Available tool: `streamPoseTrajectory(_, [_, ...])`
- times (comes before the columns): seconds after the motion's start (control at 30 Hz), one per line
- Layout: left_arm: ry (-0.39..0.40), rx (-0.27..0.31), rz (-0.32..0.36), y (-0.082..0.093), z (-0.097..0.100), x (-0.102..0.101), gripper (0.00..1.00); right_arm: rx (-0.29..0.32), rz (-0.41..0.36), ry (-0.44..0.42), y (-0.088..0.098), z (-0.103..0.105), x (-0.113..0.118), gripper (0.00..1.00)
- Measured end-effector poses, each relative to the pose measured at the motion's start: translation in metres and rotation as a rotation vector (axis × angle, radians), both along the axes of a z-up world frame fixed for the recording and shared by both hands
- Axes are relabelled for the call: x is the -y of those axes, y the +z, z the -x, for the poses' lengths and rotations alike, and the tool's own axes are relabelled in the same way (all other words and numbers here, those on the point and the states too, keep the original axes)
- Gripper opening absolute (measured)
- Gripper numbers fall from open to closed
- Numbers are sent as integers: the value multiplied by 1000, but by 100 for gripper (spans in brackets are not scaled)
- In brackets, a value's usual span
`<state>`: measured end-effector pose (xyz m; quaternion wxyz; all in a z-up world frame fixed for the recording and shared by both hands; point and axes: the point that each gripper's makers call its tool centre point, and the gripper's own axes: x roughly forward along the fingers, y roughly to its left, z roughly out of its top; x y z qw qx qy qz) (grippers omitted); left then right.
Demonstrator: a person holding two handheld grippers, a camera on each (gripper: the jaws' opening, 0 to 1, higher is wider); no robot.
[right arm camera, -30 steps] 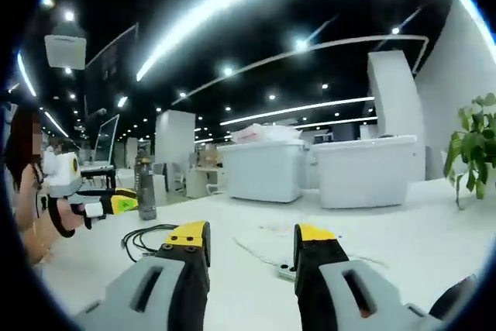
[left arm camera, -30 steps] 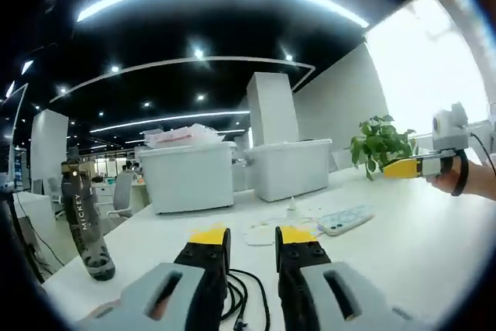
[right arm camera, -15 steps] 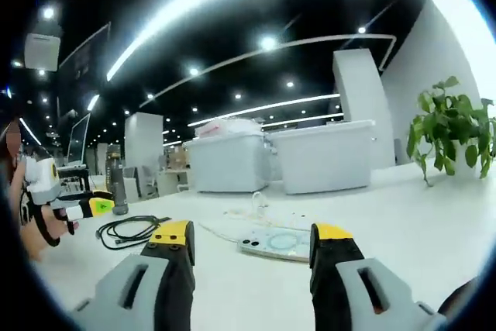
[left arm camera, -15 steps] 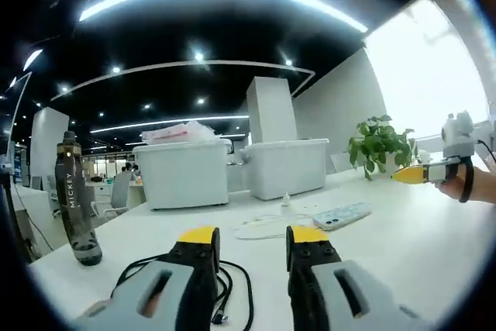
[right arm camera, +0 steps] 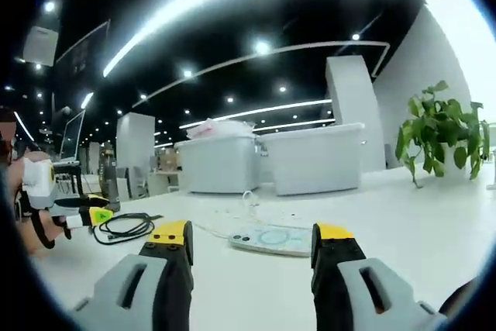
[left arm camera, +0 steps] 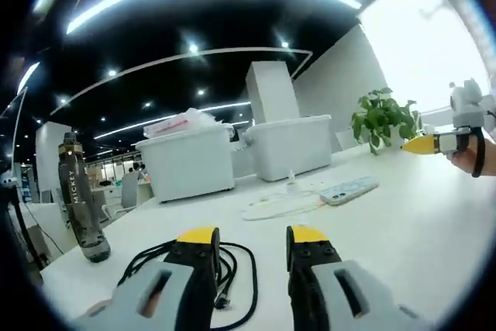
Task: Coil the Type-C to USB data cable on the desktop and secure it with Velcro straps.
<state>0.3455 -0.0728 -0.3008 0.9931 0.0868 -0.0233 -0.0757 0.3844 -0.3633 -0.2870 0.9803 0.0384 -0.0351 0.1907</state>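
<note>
A black data cable lies in loose loops on the white desk, just in front of my left gripper and partly hidden behind its left jaw. The left gripper is open with nothing between its jaws. In the right gripper view the same cable lies at the far left beside the left gripper. My right gripper is open above the desk and empty. It shows in the left gripper view as a yellow-tipped right gripper held in a hand at the far right. No Velcro strap is visible.
A white power strip with a white cord lies mid-desk. Two white bins stand at the back. A dark bottle stands at the left, a potted plant at the right.
Both views have shifted a little with the hands. The left gripper stays open behind the cable; the right gripper stays open. The cable has not moved.
</note>
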Motion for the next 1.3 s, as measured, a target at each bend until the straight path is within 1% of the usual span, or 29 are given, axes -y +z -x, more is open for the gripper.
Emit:
streamPoseTrajectory(0.13, [8, -9, 17, 0, -1, -5, 36, 2, -9, -5, 1, -1, 2, 60])
streamPoseTrajectory(0.27, [12, 0, 33, 2, 0, -7, 36, 0, -17, -2, 0, -2, 2, 60])
streamPoseTrajectory(0.47, [8, -1, 38, 3, -1, -7, 36, -3, -11, -7, -1, -3, 3, 60])
streamPoseTrajectory(1.17, [-2, -3, 25, 2, 1, -3, 36, -4, -8, 0, -1, -3, 1, 60])
streamPoseTrajectory(1.3, [-2, -11, 23, 1, 1, -3, 36, -6, -7, 3, -1, -2, 0, 60])
